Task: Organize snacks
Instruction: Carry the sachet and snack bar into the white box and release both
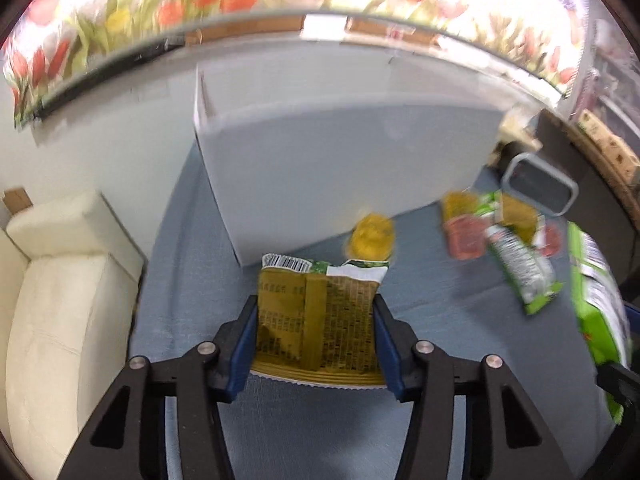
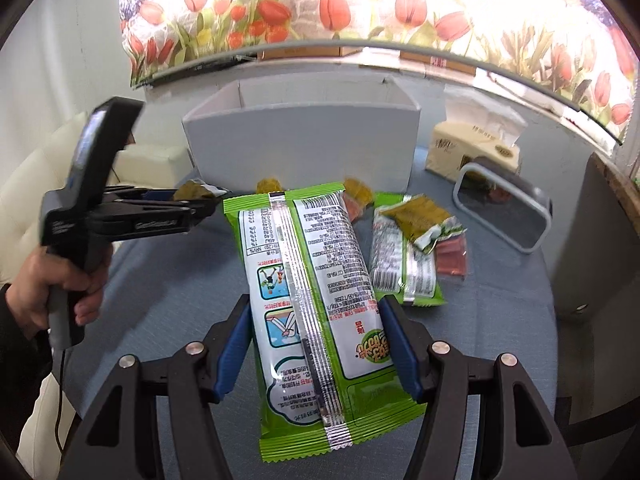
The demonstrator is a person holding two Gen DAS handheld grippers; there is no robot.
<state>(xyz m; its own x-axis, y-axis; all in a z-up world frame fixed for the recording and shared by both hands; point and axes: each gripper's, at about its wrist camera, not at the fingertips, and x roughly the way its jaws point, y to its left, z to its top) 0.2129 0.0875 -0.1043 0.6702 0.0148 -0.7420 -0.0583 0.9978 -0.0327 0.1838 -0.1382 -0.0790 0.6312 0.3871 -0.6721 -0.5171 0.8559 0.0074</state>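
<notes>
My left gripper (image 1: 316,304) is shut on an olive-yellow snack packet (image 1: 320,320) and holds it above the blue table, just in front of the white cardboard box (image 1: 340,168). In the right wrist view the left gripper (image 2: 208,204) shows at the left with that packet (image 2: 196,191). My right gripper (image 2: 316,304) is shut on a large green snack bag (image 2: 308,300), held lengthwise between its fingers, in front of the open white box (image 2: 304,144). More snacks lie on the table: a small green bag (image 2: 404,264), an olive packet (image 2: 420,220) and red packets (image 2: 452,260).
A grey-rimmed black container (image 2: 504,212) and a tissue box (image 2: 468,148) stand at the right. A cream sofa (image 1: 60,300) lies left of the table. A yellow packet (image 1: 372,236) lies by the box. Tulip-print curtain runs behind.
</notes>
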